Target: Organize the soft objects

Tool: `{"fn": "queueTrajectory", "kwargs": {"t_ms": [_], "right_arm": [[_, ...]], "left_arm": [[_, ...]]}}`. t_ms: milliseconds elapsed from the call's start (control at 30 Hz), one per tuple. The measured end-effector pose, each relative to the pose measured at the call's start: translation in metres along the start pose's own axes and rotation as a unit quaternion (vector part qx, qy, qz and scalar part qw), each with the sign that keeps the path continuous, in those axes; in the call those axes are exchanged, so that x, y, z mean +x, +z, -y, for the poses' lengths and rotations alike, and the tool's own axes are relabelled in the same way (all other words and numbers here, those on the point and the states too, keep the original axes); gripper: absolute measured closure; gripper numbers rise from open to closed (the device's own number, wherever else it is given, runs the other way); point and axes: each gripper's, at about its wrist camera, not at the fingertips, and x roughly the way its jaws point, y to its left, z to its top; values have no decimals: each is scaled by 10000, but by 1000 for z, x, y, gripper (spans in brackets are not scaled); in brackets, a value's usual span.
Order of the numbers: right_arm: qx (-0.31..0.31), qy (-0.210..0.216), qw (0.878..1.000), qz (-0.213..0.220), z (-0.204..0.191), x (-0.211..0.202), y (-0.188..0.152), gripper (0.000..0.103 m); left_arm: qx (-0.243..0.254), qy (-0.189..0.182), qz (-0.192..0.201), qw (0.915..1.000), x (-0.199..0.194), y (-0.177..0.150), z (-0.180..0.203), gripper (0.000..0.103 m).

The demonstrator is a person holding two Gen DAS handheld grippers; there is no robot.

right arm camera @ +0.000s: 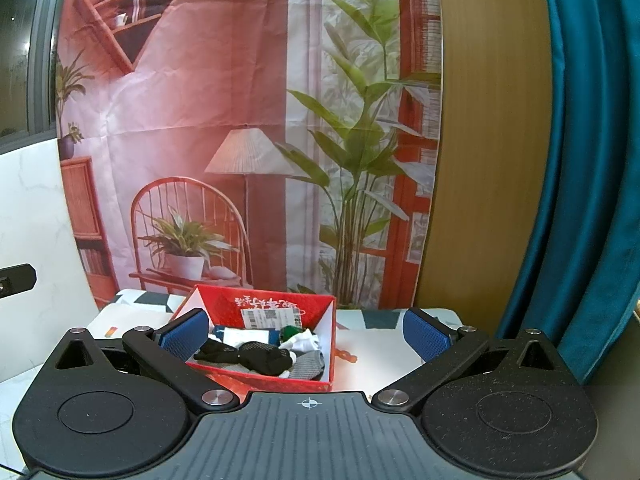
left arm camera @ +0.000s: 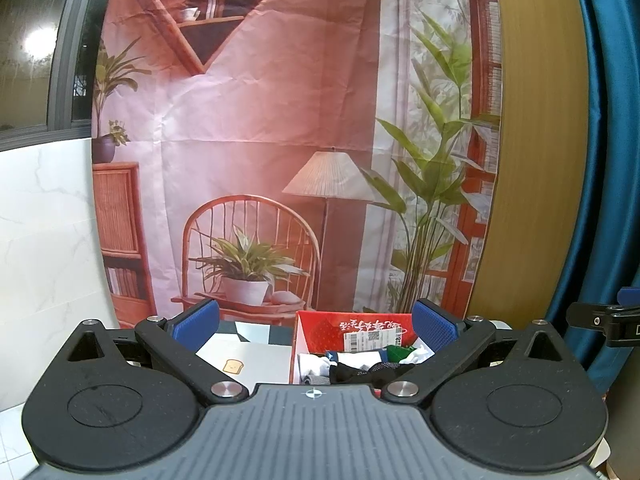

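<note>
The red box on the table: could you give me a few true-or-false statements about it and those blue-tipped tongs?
1. The red box holds a jumble of socks. True.
2. The right tongs grip a black sock. False: they are open and hold nothing.
3. The left tongs are open. True.
4. The box is closed with a lid. False: its top is open.
5. A white label is stuck on the box's inner far wall. True.
</note>
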Motion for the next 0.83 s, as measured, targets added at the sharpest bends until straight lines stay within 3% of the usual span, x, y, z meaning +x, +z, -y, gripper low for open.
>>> {"fn": "queueTrajectory", "kwargs": {"t_ms": [833], "right_arm": [[-54, -44, 10000, -9, 6, -2, -2, 0]], "left_arm": [[10, -11, -8, 10000, -3, -3, -1, 0]]}}
